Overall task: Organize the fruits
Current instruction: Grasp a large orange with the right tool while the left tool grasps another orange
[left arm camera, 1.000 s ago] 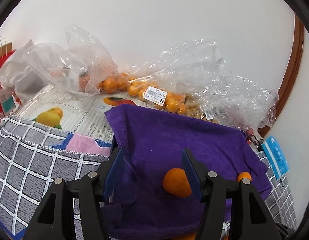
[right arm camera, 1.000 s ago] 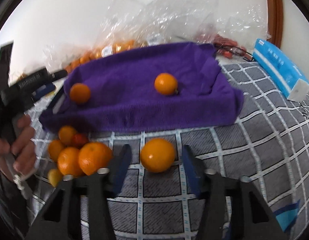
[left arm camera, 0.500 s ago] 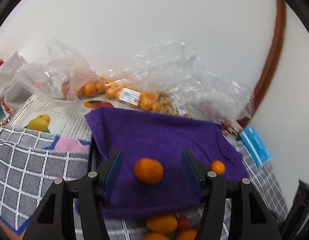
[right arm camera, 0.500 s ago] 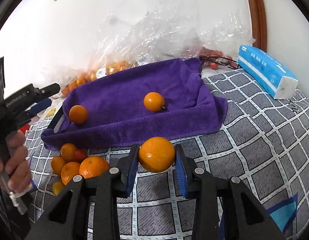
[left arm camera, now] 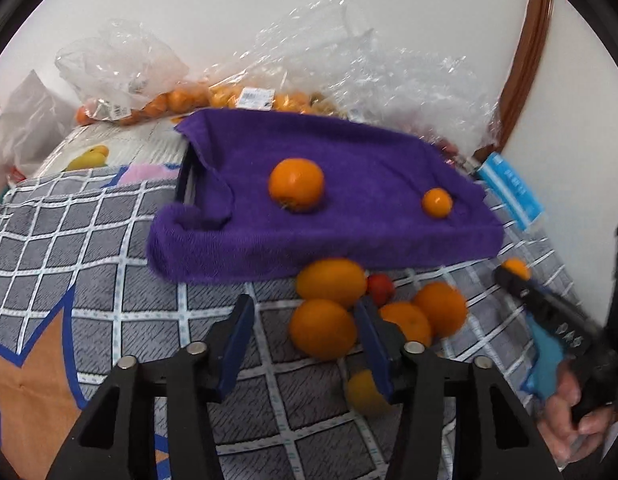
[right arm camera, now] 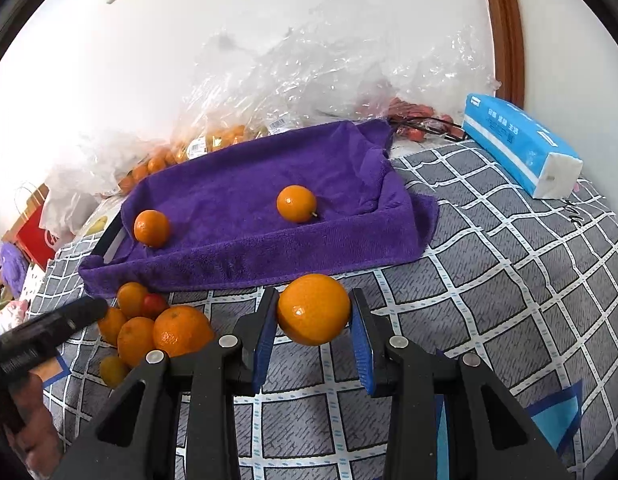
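The right hand-held gripper (right arm camera: 313,326) points forward and down, its blue-padded fingers (right arm camera: 265,334) pressed against either side of an orange (right arm camera: 313,309) lifted off the surface. The left hand-held gripper (left arm camera: 305,346) also slopes downward; its jaws have just been closing, yet they stand apart with nothing clamped between them. In the left view the person's right hand (left arm camera: 577,416) wraps the handle of its tool; in the right view the left hand (right arm camera: 29,428) grips its own.
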The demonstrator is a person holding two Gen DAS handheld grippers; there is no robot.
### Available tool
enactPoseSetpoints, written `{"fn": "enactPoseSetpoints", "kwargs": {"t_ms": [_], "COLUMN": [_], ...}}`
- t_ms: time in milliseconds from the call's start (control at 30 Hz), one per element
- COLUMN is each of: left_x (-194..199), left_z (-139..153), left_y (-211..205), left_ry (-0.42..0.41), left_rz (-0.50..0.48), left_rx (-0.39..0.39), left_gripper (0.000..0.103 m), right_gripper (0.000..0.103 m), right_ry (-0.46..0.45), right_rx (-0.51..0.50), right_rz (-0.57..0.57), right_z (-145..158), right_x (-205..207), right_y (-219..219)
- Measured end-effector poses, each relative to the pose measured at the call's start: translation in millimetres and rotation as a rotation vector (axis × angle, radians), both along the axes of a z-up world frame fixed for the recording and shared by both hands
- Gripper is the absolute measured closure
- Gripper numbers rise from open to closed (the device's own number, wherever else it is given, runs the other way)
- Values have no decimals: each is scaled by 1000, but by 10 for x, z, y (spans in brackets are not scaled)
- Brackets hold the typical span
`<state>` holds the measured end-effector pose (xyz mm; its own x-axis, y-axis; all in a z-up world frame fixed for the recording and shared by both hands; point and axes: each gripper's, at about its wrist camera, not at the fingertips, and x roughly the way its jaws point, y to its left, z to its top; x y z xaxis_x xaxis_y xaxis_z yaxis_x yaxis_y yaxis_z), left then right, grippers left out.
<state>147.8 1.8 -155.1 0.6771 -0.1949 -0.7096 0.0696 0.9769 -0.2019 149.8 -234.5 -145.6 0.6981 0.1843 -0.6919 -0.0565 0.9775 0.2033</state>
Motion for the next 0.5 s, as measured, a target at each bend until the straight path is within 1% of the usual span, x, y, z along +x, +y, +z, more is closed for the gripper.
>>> {"fn": "enactPoseSetpoints", "kwargs": {"t_ms": [67, 100, 133, 167, 267, 333, 367, 400, 467, 500], "left_x": [-17, -10, -4, -14, -116, -160, -158, -152, -140, -132], "left_z": [-27, -30, -23, -8, 64, 68, 46, 10, -49, -92], "left_y": [14, 14, 20, 31, 147, 206, 216, 224, 234, 220], "left_ry": [14, 19, 21, 28, 23, 28, 34, 39, 42, 40], "left_rz": [-33, -43, -39, -30, 1, 43, 52, 50, 41, 38], "left_rx": [-55, -69, -65, -57, -70, -23, 9, 22, -3, -2], "left_gripper": [71, 71, 71, 71, 71, 71, 70, 68, 67, 67], "right_gripper": [68, 68, 68, 68, 68, 68, 68, 68, 68, 68], "right_ry": [0, 1, 1, 2, 2, 1, 1, 3, 6, 7], "right_rx": [-3, -5, -5, -4, -2, 0, 0, 0, -3, -3], "right_rz": [-3, -7, -9, -12, -22, -28, -28, -28, -26, -25], "right_z": [0, -1, -3, -3, 3, 5, 5, 3, 2, 2], "right_x": [-2, -2, -3, -3, -16, -21, -22, -20, -15, -13], "right_y": [-1, -1, -7, -13, -34, -48, -49, -48, -41, -38]}}
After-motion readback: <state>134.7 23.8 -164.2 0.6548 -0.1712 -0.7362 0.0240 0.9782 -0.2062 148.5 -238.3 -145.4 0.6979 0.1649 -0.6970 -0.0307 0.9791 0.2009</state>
